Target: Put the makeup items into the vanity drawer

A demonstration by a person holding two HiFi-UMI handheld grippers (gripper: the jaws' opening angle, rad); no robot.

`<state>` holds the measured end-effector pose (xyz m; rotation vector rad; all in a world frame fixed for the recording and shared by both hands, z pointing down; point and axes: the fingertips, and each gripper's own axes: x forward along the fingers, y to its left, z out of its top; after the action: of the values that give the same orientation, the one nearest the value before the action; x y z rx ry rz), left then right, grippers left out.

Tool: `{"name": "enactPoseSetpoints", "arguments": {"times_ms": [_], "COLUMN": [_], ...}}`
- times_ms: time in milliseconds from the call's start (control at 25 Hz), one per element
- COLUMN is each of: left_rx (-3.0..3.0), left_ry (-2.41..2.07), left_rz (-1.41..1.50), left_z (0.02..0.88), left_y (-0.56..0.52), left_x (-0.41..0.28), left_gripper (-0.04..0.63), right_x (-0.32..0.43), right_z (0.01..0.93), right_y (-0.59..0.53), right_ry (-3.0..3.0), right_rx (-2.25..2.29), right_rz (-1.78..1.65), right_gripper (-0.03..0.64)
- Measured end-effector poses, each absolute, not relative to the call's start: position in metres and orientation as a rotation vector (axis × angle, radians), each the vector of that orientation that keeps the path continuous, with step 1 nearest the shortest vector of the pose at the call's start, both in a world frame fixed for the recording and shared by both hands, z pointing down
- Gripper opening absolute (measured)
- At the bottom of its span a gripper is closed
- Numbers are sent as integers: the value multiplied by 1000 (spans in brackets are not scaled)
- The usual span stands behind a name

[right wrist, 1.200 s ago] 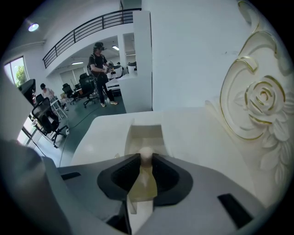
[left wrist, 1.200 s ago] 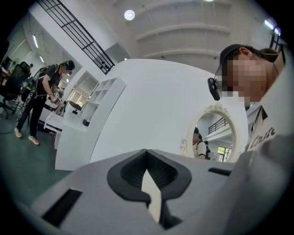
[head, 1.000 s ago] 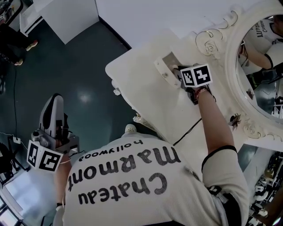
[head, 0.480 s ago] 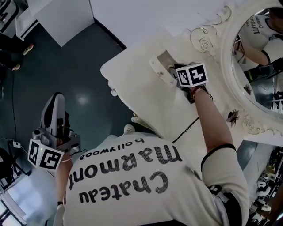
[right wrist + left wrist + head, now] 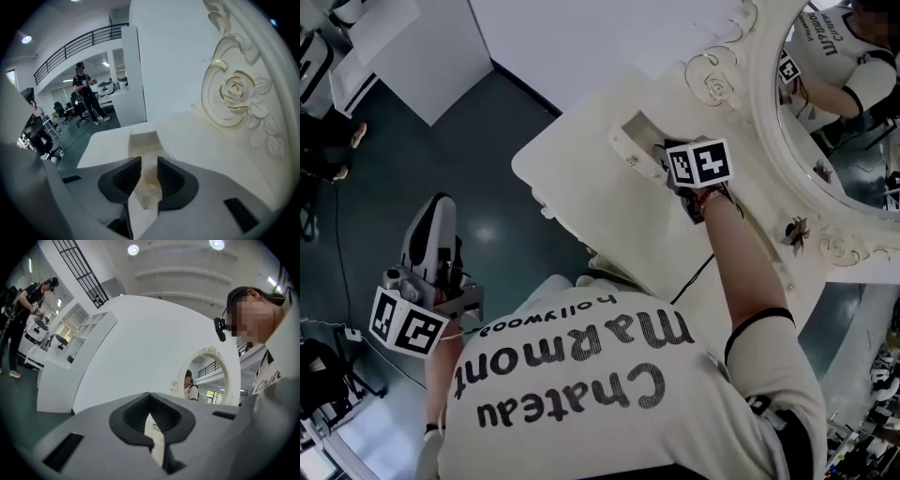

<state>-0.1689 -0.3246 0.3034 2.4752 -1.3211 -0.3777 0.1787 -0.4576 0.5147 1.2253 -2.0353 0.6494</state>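
Note:
A small cream drawer [image 5: 630,131] stands pulled out of the vanity top [image 5: 581,187]. My right gripper [image 5: 664,156] reaches over the drawer's inner end, its marker cube [image 5: 698,163] above the wrist. In the right gripper view the right gripper [image 5: 149,176] has its jaws a narrow gap apart, the drawer [image 5: 143,140] running away beyond them. A pale yellowish patch shows in that gap; I cannot tell what it is. My left gripper [image 5: 439,211] hangs low at the left over the dark floor. In its own view the left gripper [image 5: 151,423] is shut and holds nothing.
An oval mirror [image 5: 834,112] in a carved cream frame stands at the vanity's back right. A black cable [image 5: 698,277] runs across the vanity top toward the person. White walls and a dark green floor [image 5: 412,141] lie to the left. Another person stands far off in the room.
The right gripper stays at the open drawer, shifted only slightly. The left gripper has risen a little. The head view has drifted, so the vanity sits a bit higher in frame.

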Motion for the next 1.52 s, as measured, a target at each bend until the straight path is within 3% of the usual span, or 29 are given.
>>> {"name": "enactPoseSetpoints", "arguments": {"times_ms": [680, 1520], "left_rx": [2694, 2788], "left_ry": [-685, -465], "left_rz": [-285, -195], "left_z": [291, 308], "left_y": [-372, -326], "left_x": [-68, -134], "left_gripper": [8, 8], "right_x": [127, 40], "right_z": [343, 329], "right_y": [-359, -237], "right_ry": [-2455, -2183], "right_rx": [1842, 2284], "right_rz": [717, 495], "right_gripper": [124, 55]}}
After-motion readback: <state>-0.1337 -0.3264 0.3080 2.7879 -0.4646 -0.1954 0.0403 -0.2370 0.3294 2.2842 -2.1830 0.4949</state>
